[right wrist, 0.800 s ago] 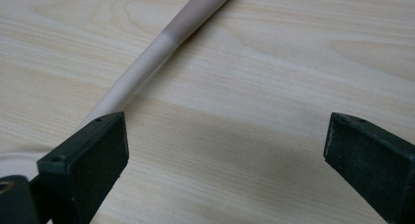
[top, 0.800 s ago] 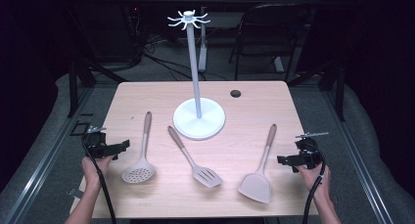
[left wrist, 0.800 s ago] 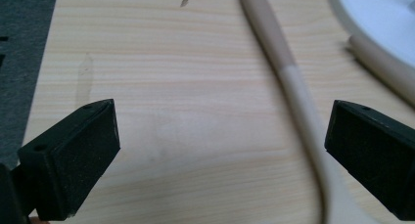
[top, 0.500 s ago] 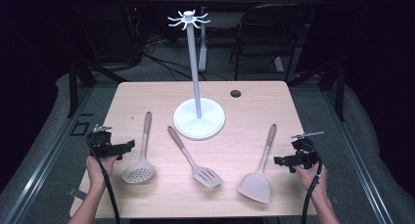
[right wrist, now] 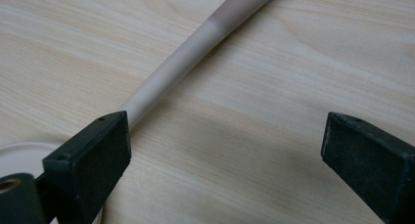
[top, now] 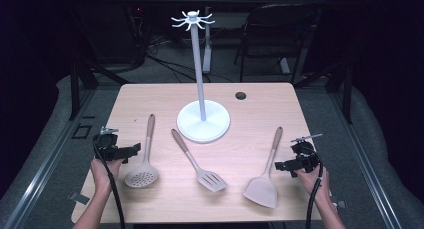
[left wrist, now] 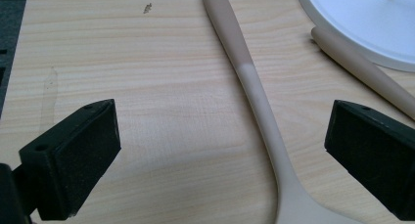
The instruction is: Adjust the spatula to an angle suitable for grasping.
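A white utensil stand (top: 203,122) with a hooked top rises at the table's middle. In front of it lie three beige utensils: a skimmer (top: 144,158) at left, a slotted spatula (top: 196,161) in the middle, and a solid turner (top: 268,172) at right. My left gripper (top: 132,151) is open just left of the skimmer. In the left gripper view the skimmer's handle (left wrist: 250,85) runs between the wide jaws of that gripper (left wrist: 220,155). My right gripper (top: 279,165) is open beside the turner's neck. The turner's handle (right wrist: 193,45) passes by the left jaw of that gripper (right wrist: 225,160).
The wooden table (top: 150,101) has a small dark cable hole (top: 241,95) at the back right. The slotted spatula's handle (left wrist: 364,72) and the stand's base (left wrist: 357,18) lie to the right in the left gripper view. A chair (top: 280,34) stands behind the table.
Both grippers have slid inward. The left one moved right toward the skimmer's handle, the right one moved left toward the turner. The utensils have not moved.
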Motion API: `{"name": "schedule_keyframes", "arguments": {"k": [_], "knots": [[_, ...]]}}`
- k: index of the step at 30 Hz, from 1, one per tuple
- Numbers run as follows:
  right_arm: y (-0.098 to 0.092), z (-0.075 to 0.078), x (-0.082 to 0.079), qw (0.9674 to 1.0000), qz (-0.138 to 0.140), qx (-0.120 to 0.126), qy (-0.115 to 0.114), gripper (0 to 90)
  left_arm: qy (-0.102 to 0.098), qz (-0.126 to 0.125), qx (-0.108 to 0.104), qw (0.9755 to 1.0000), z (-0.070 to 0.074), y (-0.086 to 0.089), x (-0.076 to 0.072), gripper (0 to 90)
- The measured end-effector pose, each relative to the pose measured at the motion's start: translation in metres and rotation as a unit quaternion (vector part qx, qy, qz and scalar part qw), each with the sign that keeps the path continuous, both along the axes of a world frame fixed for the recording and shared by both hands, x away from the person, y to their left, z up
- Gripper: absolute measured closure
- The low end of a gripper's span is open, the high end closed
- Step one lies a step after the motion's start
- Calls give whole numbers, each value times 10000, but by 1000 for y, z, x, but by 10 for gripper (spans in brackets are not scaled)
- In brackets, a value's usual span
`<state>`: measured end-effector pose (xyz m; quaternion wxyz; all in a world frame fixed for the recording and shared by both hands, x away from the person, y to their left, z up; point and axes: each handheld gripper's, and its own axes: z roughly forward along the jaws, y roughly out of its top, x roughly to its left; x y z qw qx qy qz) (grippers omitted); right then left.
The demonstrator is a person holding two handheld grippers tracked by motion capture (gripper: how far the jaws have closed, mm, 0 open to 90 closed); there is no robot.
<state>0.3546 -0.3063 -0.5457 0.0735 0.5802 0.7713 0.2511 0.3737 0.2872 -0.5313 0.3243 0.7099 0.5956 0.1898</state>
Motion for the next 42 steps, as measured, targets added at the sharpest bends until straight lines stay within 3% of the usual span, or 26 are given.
{"name": "schedule_keyframes", "arguments": {"k": [5, 21, 24, 32, 33, 34, 37, 38, 39, 40, 42], "knots": [[2, 0, 2, 10000, -30, -18, 24, 42, 97, -107, 97, 9998, -5, -1, -2, 0], [16, 5, 2, 9998, 159, -86, -31, 58, 82, 2, 89, 9999, -4, 8, -4, 0], [27, 2, 5, 9997, 196, -147, 66, 147, 99, 17, 98, 9999, -4, 9, -5, 0], [45, -3, 7, 9989, 226, -349, 233, 239, 117, 39, 133, 9998, -4, 10, -5, 1], [46, -1, 7, 9979, 285, -502, 282, 294, 124, 39, 131, 9998, -4, 10, -5, 1], [48, -2, 6, 9987, 277, -325, 269, 322, 119, 33, 137, 9998, -4, 9, -5, 1], [51, -2, 6, 9986, 287, -336, 293, 416, 108, 46, 147, 9998, -4, 8, -5, 1], [52, 0, 6, 9977, 348, -479, 314, 452, 110, 42, 142, 9998, -4, 8, -5, 2], [55, -3, 5, 9989, 328, -185, 271, 471, 107, 41, 135, 9998, -4, 8, -5, 2], [56, -2, 5, 9983, 317, -415, 273, 475, 115, 29, 149, 9998, -4, 8, -5, 3], [56, -2, 5, 9983, 325, -391, 284, 479, 113, 24, 160, 9998, -4, 8, -5, 3]]}}
